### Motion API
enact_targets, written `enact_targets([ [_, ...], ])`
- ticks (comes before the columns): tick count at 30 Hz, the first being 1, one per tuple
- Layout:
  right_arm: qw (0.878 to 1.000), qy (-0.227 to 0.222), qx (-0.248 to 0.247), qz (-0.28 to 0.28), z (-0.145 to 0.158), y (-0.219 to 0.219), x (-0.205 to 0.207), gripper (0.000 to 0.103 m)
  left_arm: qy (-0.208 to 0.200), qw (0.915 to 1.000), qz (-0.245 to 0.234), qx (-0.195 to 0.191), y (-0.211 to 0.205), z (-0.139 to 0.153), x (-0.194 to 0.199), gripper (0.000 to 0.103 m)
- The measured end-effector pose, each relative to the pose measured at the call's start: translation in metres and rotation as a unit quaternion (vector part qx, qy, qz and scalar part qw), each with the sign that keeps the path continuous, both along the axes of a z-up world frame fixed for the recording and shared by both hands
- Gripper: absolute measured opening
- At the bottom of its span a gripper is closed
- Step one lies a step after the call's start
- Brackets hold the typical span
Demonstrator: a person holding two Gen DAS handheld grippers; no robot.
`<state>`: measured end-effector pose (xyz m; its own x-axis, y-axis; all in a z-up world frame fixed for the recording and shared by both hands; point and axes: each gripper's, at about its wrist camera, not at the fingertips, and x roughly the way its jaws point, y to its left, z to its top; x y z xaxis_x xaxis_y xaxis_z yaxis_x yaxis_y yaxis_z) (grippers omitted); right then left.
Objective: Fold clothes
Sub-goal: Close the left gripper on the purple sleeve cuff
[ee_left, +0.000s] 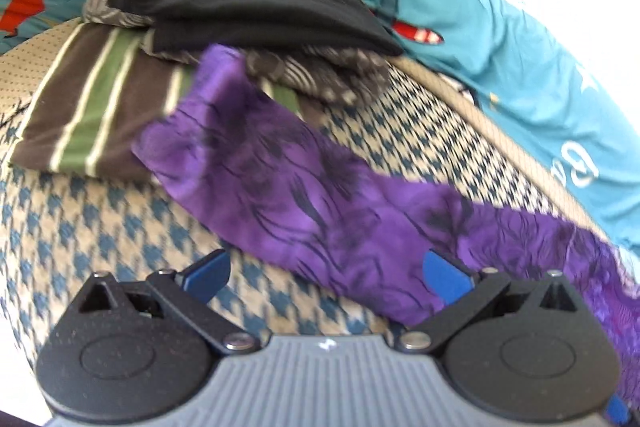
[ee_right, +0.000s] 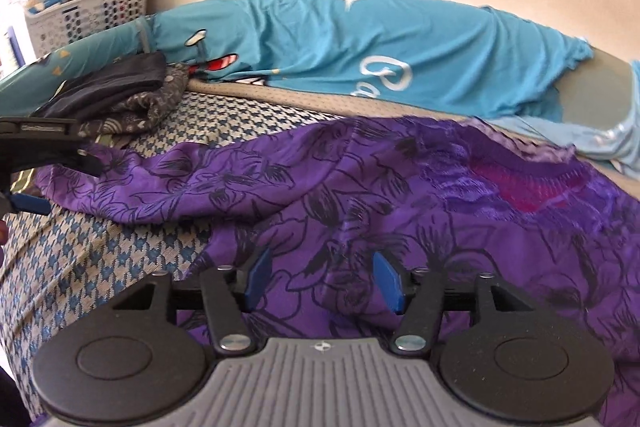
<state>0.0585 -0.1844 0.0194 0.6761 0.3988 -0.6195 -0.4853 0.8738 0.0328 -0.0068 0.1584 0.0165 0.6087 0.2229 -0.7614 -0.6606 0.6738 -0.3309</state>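
A purple garment (ee_left: 304,195) with a black flower print lies slantwise across the houndstooth bed cover (ee_left: 80,227). My left gripper (ee_left: 326,277) is open just short of its narrow sleeve part, and the cloth's edge reaches past the right-hand fingertip (ee_left: 446,279). In the right wrist view the purple garment (ee_right: 400,211) spreads wide, with an embroidered neckline (ee_right: 528,183) at the right. My right gripper (ee_right: 323,281) hovers open low over its body, with cloth under both pads. The left gripper's blue fingertip (ee_right: 30,205) shows at the far left beside the sleeve end.
A pile of folded clothes sits at the bed's far side: a brown and green striped piece (ee_left: 92,107), a grey patterned one (ee_left: 320,75) and a black one (ee_left: 248,7) on top. Teal printed bedding (ee_right: 360,47) runs along the wall. A white laundry basket (ee_right: 84,11) stands in the corner.
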Motion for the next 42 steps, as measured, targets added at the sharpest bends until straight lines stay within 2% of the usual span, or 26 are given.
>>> enact_targets([
  [5,1.000,0.004,0.010,-0.010,0.006,-0.009,-0.012,0.060,-0.045,0.9970,0.046,-0.042,0.034,0.002,-0.026,0.103],
  [8,1.000,0.008,0.014,-0.009,0.008,-0.011,-0.017,0.060,-0.064,0.9947,0.059,-0.055,0.047,0.000,-0.035,0.102],
  [12,1.000,0.008,0.004,0.000,0.007,-0.009,-0.022,0.060,-0.074,0.9921,0.069,-0.074,0.057,-0.005,-0.040,0.091],
  [17,1.000,0.006,-0.007,0.005,0.004,-0.007,-0.023,0.061,-0.094,0.9869,0.074,-0.108,0.064,-0.012,-0.043,0.089],
  [22,1.000,0.015,-0.013,0.003,0.000,-0.007,-0.020,0.061,-0.134,0.9752,0.070,-0.161,0.070,-0.025,-0.046,0.072],
  [26,1.000,0.018,-0.015,0.007,-0.002,-0.004,-0.019,0.061,-0.134,0.9752,0.082,-0.156,0.071,-0.029,-0.046,0.063],
  [32,0.999,0.021,-0.024,0.011,-0.007,0.002,-0.018,0.061,-0.119,0.9770,0.111,-0.138,0.071,-0.030,-0.050,0.062],
  [40,0.999,0.030,-0.032,0.015,-0.015,0.006,-0.016,0.061,-0.141,0.9725,0.122,-0.139,0.075,-0.036,-0.038,0.063],
  [41,0.999,0.031,-0.034,0.015,-0.015,0.006,-0.016,0.061,-0.144,0.9720,0.122,-0.141,0.074,-0.036,-0.037,0.060],
  [42,0.999,0.032,-0.035,0.015,-0.016,0.006,-0.016,0.061,-0.146,0.9714,0.123,-0.142,0.074,-0.036,-0.036,0.051],
])
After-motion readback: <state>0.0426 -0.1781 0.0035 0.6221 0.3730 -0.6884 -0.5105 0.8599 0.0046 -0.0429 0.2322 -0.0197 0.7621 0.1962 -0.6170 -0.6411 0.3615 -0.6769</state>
